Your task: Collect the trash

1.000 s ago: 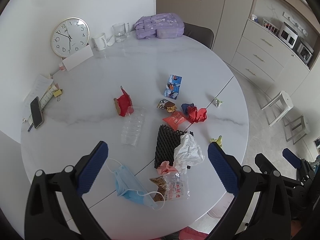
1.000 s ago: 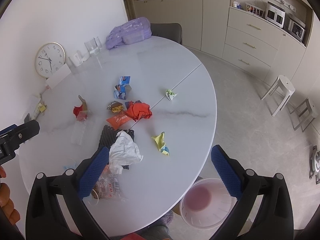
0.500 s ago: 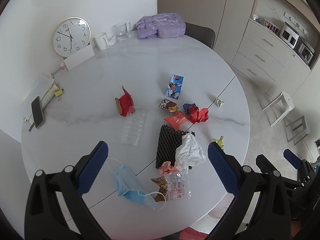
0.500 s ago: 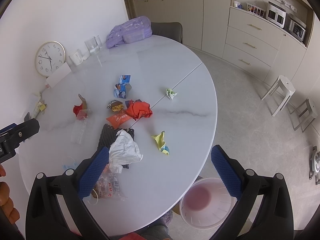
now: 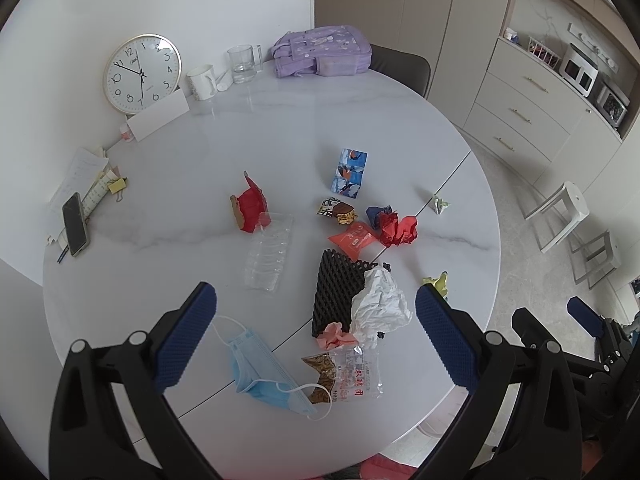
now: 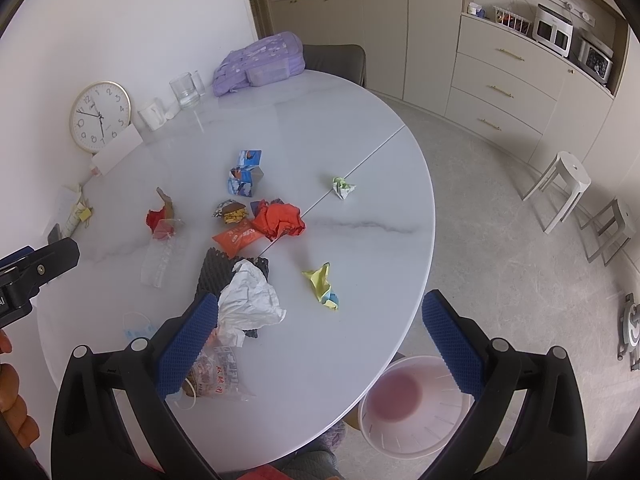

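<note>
Trash lies scattered over the near half of a round white table (image 5: 280,128). Seen from the left wrist, a blue face mask (image 5: 264,376) rests between and just below the fingertips of the left gripper (image 5: 316,320), with a clear printed wrapper (image 5: 352,372) beside it on the right. A crumpled white paper (image 5: 380,300) lies partly on a black foam net (image 5: 336,284), both framed between the fingers. Farther off sit a clear plastic tray (image 5: 268,256), a red paper scrap (image 5: 250,208), an orange packet (image 5: 354,238), a red crumpled wad (image 5: 398,230) and a blue carton (image 5: 349,170).

Left gripper: jaws spread wide, holding nothing, above the table and touching no item.

Right gripper (image 6: 320,328): jaws likewise spread wide and empty. In its view, the white paper sits just beside the left fingertip, and a yellow-green wrapper (image 6: 322,284) lies between the fingers, farther out. A small green-white wad (image 6: 342,188) lies apart near the table seam. A pale pink bin (image 6: 412,404) stands on the floor beyond the table edge, below the right finger.

At the far edge stand a clock (image 5: 142,74), a mug (image 5: 202,82), a glass (image 5: 242,64) and a purple backpack (image 5: 324,52).
</note>
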